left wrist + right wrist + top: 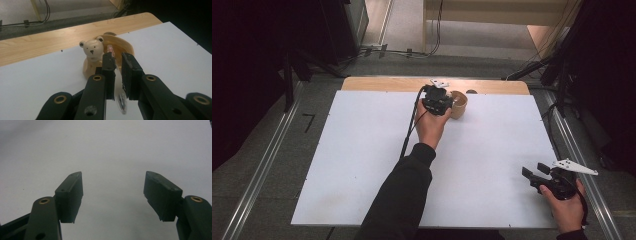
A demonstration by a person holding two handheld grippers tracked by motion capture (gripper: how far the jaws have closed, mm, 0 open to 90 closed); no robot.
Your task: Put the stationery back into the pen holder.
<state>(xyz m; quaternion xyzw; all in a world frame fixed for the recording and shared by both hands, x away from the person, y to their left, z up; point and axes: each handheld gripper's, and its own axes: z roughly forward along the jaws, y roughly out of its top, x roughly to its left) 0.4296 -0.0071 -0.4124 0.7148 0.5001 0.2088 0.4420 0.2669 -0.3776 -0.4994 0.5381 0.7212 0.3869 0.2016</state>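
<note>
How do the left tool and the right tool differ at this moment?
The left tool has its jaws nearly together, shut on a clear pen; the right tool has its jaws wide apart with nothing between them. The left tool is far out over the white board, next to a bear-shaped holder; the right tool rests near the board's near right corner. Both have black jaws.

A white sheet (362, 165) is being seen spread across the middle of the high view, with a strip of wooden table (377, 83) being left uncovered along its upper edge. Grey floor (272, 165) is being shown at the left and right of the frame, crossed by metal rails (259, 172). Black cables (397, 51) are being seen lying on the floor near the top centre. Dark stands (289, 75) are being shown at the upper left.
</note>
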